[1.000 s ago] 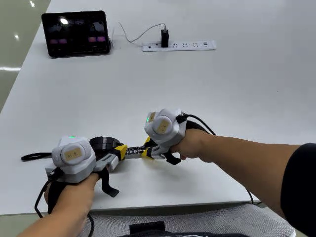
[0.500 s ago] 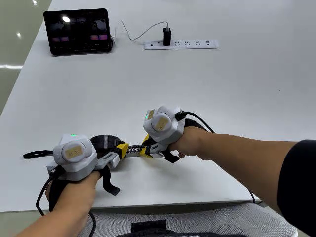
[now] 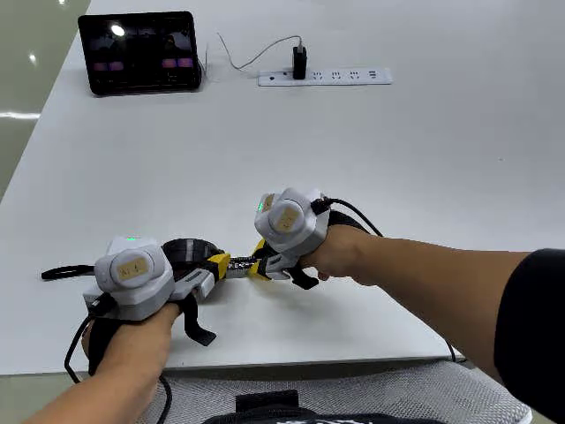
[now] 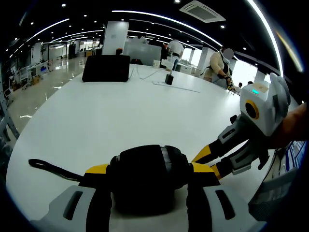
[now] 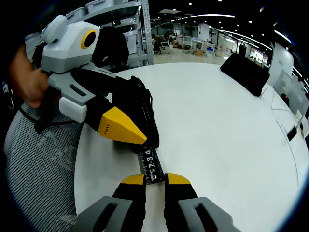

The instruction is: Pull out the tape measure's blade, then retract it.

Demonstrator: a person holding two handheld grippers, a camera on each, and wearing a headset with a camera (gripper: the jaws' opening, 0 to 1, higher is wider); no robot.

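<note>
Left hand-held gripper clamps the black tape measure at the tabletop's near edge. I see the right hand-held gripper pinching its short numbered blade. A tablet and a power strip lie far behind.

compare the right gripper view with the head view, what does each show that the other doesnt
Right gripper view: the numbers 2, 3, 4 printed on the blade, its end pinched between the jaws of the right tool. Head view: the hand holding that tool, and a black strap trailing left. Both: the left tool clamped on the black tape measure, a short length of blade out, and the tablet at the far side of the white table.
</note>
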